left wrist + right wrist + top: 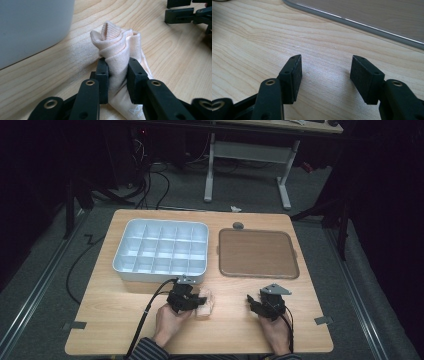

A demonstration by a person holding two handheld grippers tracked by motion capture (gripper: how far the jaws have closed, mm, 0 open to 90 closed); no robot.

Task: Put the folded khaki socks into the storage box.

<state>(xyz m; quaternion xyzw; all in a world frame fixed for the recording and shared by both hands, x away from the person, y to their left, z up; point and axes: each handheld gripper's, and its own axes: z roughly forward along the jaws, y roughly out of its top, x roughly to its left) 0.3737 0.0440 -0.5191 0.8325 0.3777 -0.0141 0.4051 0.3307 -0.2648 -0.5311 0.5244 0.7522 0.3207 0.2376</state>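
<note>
Left gripper (117,75) fingers clamped on bunched sock (120,47), right gripper (325,75) fingers apart over table (249,50)

Left gripper (117,80) fingers (102,80) pinch a bunched pale cloth (117,50).

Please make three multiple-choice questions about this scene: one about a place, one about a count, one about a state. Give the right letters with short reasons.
1. Where does the pink cloth lie?
A. in the white box
B. on the brown tray
C. on the table

2. How many rows of compartments has the white box?
A. two
B. four
C. six

3. What are the jaws of the left gripper doing?
A. pinching the cloth
B. standing apart over bare wood
C. gripping the tray

Answers: 1 C, it rests on the table near the box. 2 B, four rows show from above. 3 A, both pads press its fold.
</note>
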